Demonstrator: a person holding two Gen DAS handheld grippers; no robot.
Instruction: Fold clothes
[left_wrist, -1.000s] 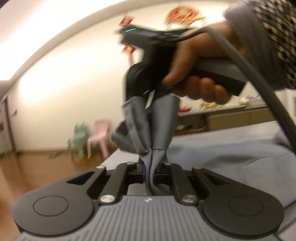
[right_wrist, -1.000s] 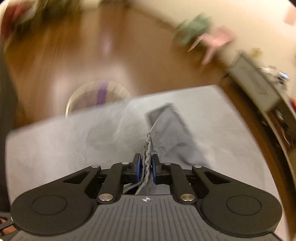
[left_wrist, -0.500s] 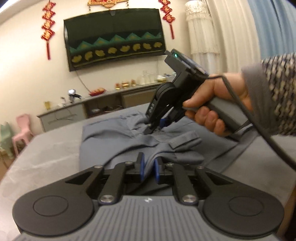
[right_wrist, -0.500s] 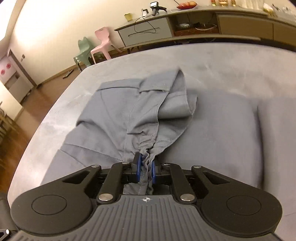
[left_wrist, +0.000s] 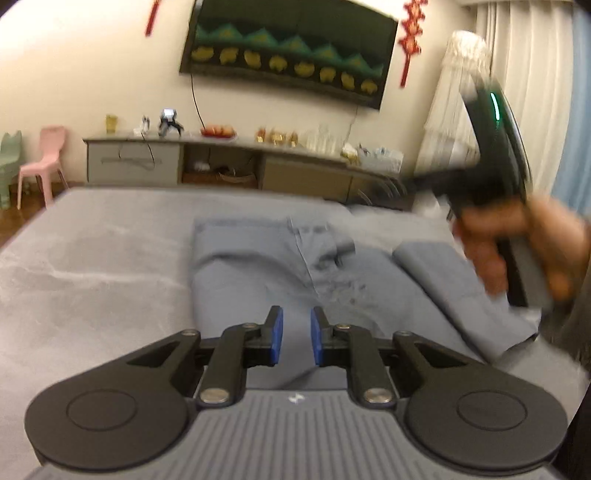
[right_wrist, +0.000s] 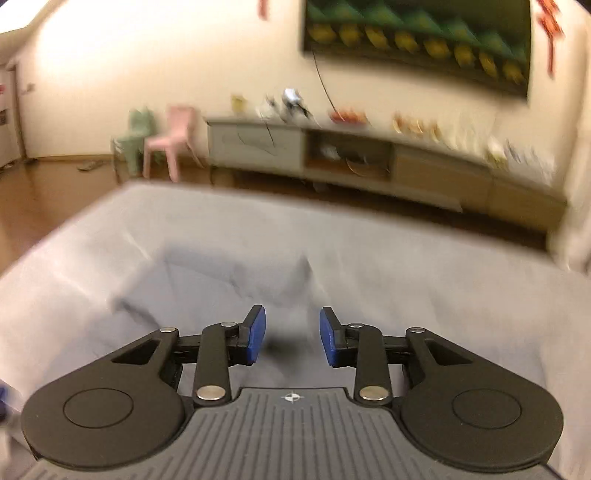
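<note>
A grey garment (left_wrist: 258, 266) lies spread on the grey table (left_wrist: 92, 251), one flap folded off to the right. My left gripper (left_wrist: 296, 332) hovers over its near edge, jaws opening, nothing pinched between the blue pads. In the right wrist view the same grey garment (right_wrist: 229, 280) lies blurred below my right gripper (right_wrist: 291, 332), whose jaws are opening wide with only cloth beneath them, none held. In the left wrist view, the right gripper's body and the hand (left_wrist: 517, 236) holding it show blurred at the right, above the folded flap.
A long low sideboard (left_wrist: 221, 162) with small items stands against the far wall under a dark framed picture (left_wrist: 288, 51). Pink and green small chairs (left_wrist: 40, 162) stand at the left on the wooden floor. White curtains (left_wrist: 465, 110) hang at the right.
Both grippers let go of the garment, which now lies flat on the table. The right gripper swung away to the right and lifted off the cloth; both pairs of jaws have parted.
</note>
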